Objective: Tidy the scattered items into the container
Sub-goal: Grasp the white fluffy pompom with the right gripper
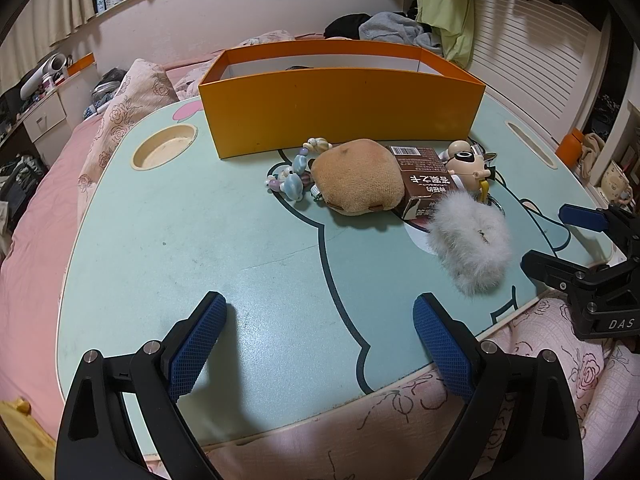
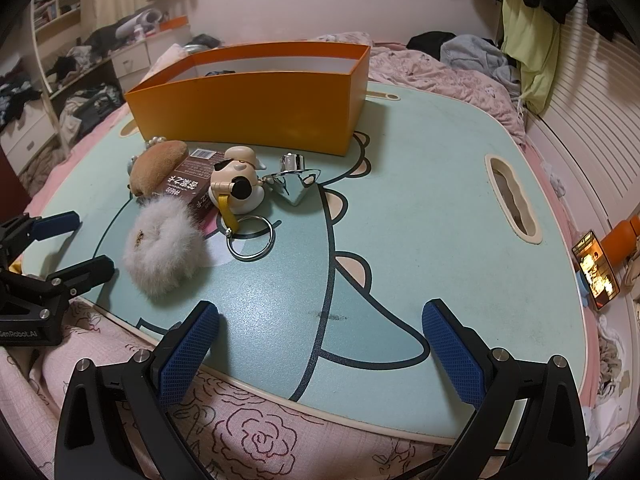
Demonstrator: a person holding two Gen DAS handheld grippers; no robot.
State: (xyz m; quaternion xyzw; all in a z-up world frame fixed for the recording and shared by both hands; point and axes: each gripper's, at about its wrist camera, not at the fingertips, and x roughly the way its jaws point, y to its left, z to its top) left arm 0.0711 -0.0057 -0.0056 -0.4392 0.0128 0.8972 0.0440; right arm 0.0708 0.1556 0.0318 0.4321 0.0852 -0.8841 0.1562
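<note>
Left wrist view: our left gripper (image 1: 320, 344) hangs wide apart, gripping nothing, above the smooth mint table (image 1: 200, 240); the rectangular orange box (image 1: 340, 116) stands behind a tan plush (image 1: 356, 180), bead string (image 1: 294, 172), brown carton (image 1: 424, 182) and fluffy white puff (image 1: 472, 248). Right wrist view: our right gripper (image 2: 320, 344) likewise gapes empty, with a figurine (image 2: 236, 184), its keyring (image 2: 250, 238) and a shiny metal cone (image 2: 294, 182) just before the box (image 2: 256, 116).

Left tongs (image 1: 320, 344) spread wide, blue pads empty, hovering low over the tabletop (image 1: 200, 240) near edge. Right tongs (image 2: 320, 344) also spread wide, empty, at the same near edge, just right of the left.
</note>
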